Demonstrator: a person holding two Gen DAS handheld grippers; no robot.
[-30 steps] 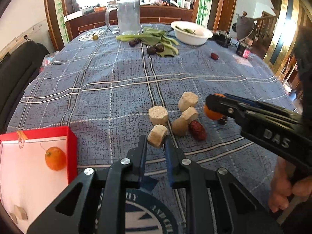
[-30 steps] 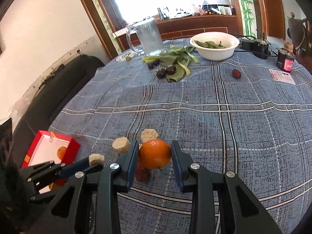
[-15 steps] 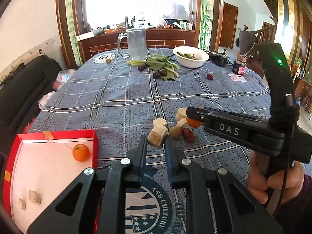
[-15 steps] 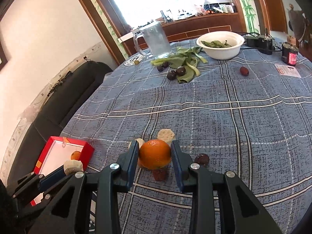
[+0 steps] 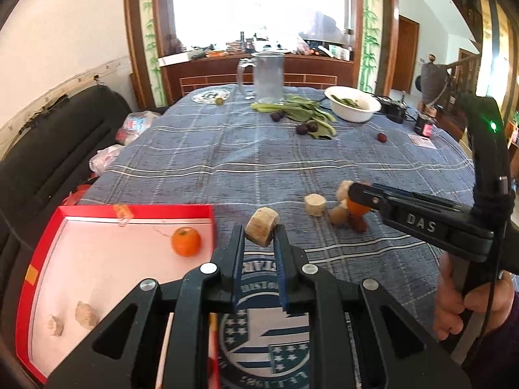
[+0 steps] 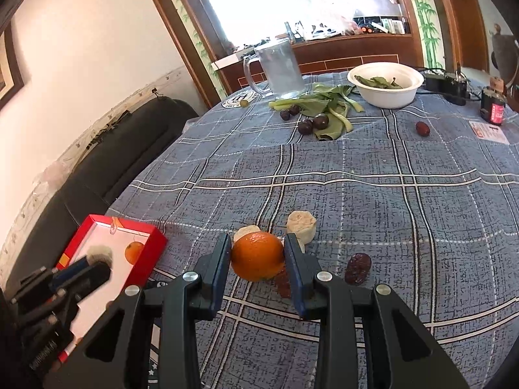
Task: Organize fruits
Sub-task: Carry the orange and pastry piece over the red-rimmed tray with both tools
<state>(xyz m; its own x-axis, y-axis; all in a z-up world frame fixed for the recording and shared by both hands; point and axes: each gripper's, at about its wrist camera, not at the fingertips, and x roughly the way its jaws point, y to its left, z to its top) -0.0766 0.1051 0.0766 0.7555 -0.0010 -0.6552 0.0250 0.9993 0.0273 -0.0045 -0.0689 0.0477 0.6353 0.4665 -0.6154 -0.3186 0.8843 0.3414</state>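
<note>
left hand-held gripper lifted pale chunk toward red box.

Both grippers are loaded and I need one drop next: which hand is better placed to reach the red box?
Left. The left gripper, shut on a pale chunk, is beside the red box; the right gripper holds its orange farther away.

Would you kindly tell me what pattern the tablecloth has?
The tablecloth is blue-grey with a white-lined plaid grid, clearest in the right wrist view.
</note>
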